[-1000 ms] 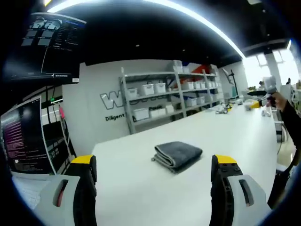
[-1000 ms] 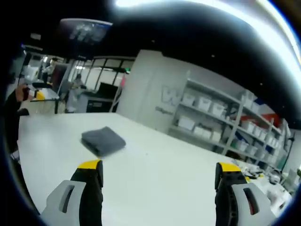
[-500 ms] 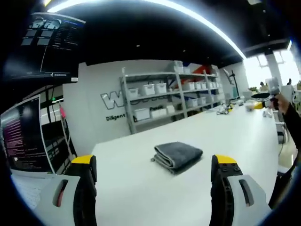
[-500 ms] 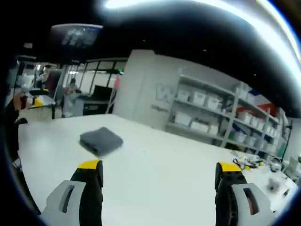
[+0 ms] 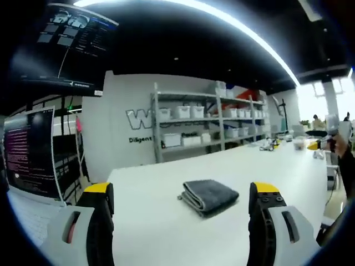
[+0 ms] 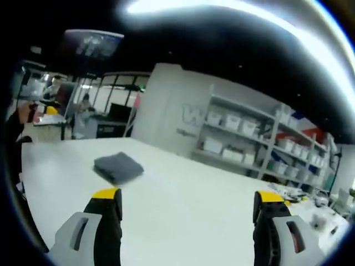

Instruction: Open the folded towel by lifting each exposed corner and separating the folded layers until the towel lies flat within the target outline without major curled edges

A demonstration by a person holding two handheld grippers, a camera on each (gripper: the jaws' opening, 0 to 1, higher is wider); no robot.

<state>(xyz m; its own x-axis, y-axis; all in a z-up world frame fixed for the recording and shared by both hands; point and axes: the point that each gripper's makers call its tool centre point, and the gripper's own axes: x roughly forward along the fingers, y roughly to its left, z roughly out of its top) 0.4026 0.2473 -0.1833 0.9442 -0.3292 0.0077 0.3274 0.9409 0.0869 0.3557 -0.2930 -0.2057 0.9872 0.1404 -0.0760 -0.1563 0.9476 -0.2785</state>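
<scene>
A dark grey folded cloth towel (image 5: 209, 195) lies on the wide white desk (image 5: 155, 221), well ahead of the left hand-held gripper (image 5: 182, 195), whose yellow-tipped jaws stand wide apart with nothing between them. In the right gripper view the towel (image 6: 117, 167) sits ahead and to the left of the right hand-held gripper (image 6: 188, 198), also spread wide and empty. Grey metal shelving with white bins (image 5: 202, 124) lines the wall behind

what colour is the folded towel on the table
Dark grey; the towel shows best in the left gripper view.
</scene>
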